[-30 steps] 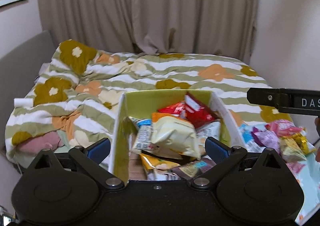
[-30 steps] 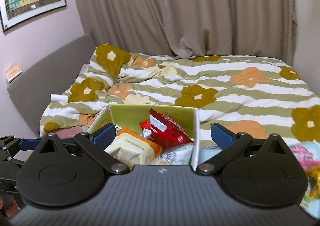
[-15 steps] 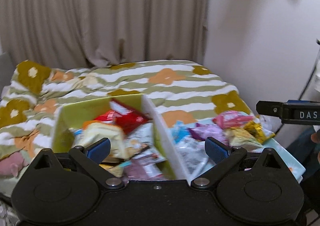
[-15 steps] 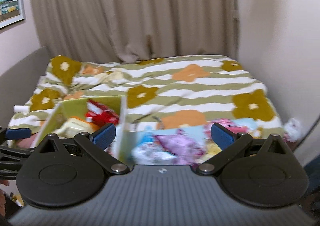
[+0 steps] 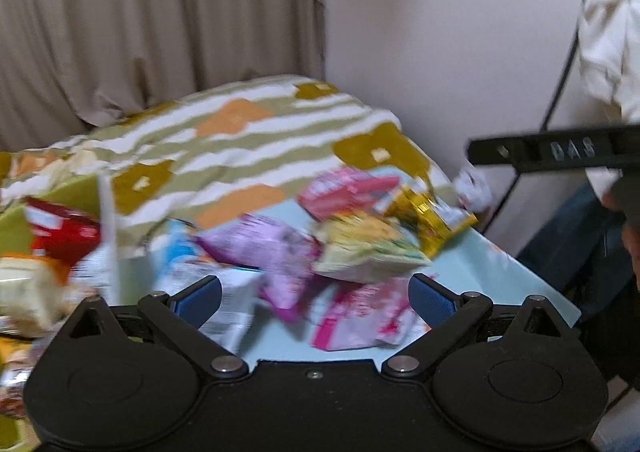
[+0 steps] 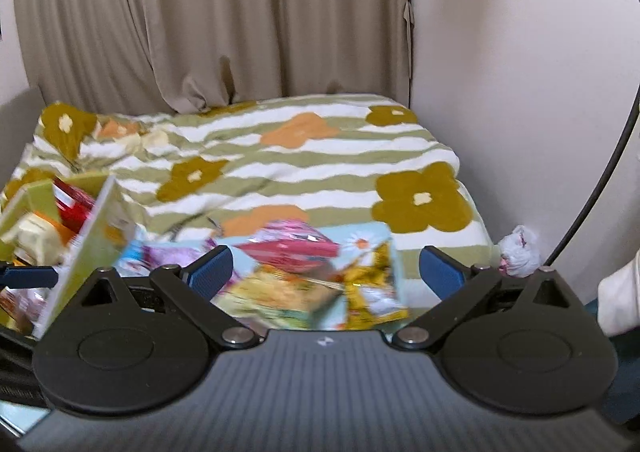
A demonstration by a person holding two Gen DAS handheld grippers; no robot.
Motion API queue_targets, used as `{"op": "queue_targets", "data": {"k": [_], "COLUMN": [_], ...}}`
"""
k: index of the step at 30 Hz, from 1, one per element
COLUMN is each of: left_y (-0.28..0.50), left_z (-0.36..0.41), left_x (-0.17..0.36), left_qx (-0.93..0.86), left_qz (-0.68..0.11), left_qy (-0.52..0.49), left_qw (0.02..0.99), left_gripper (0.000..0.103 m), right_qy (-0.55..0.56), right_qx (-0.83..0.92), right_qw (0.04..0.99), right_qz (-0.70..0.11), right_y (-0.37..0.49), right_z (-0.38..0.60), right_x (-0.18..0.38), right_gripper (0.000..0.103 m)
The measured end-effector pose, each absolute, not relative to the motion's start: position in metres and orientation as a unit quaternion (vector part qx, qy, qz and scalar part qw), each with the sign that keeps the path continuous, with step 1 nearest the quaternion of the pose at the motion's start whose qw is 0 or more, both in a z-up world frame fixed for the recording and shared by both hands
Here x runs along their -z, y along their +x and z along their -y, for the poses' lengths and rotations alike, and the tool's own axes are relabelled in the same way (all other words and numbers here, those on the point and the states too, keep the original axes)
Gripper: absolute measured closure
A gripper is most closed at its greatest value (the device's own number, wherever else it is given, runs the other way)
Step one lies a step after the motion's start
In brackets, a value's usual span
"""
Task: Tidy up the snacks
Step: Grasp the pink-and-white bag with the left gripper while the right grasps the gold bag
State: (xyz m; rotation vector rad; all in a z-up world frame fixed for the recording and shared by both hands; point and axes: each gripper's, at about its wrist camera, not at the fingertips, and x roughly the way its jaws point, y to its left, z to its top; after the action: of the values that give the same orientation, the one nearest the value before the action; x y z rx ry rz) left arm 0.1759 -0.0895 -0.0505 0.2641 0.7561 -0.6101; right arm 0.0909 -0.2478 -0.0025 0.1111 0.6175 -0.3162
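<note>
A bed (image 6: 280, 164) fills the middle of the frame, spread with a duvet (image 6: 328, 156) in green and white stripes with mustard and orange flowers. Behind it, across the top, hang beige curtains (image 6: 208, 20) in long folds. A pale wall (image 6: 520, 72) takes the right side. A black cable (image 6: 600, 180) curves down at the far right, and a crumpled white bag (image 6: 518, 248) lies at the bed's lower right corner.

We see two fisheye wrist views, each low behind its own open jaws, facing fwd over the tabletop (image 5: 472, 272) twd the bed (image 6: 320, 156) & curtain (image 6: 240, 12). Both share the snack pile (image 5: 360, 236), close up; left view blurred.
</note>
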Motion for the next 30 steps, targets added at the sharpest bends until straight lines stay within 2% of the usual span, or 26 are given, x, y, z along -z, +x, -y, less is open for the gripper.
{"op": "queue_targets", "data": {"k": [9,16,19,22,29,30], "left_y": [0.190,0.200,0.203,0.204,0.209,0.208], "left_z": [0.159,0.187,0.196,0.200,0.198,0.197], "left_x": [0.130,0.165,0.174,0.180,0.180,0.179], "left_qx": [0.310,0.297,0.294,0.295,0.292,0.291], "left_qz": [-0.406,-0.417,-0.420,-0.420,-0.442,-0.444], "left_qy": [0.168,0.206,0.222,0.223,0.189,0.189], "left_qw": [0.843,0.834,0.830,0.829,0.827,0.827], "left_gripper": [0.006,0.006,0.006,0.014,0.026,0.031], "right_qy": [0.014,0.002,-0.004,-0.005,-0.024,-0.027], "right_qx": [0.126,0.089,0.078,0.074,0.055,0.052], "right_qw": [0.926,0.921,0.918,0.915,0.915,0.915], "right_qz": [-0.355,-0.379,-0.390,-0.395,-0.399,-0.400], "right_y": [0.131,0.155,0.163,0.169,0.179,0.181], "right_z": [0.302,0.318,0.323,0.327,0.326,0.325], "right_x": [0.066,0.106,0.118,0.125,0.133,0.134], "right_gripper": [0.000,0.003,0.007,0.008,0.017,0.019]}}
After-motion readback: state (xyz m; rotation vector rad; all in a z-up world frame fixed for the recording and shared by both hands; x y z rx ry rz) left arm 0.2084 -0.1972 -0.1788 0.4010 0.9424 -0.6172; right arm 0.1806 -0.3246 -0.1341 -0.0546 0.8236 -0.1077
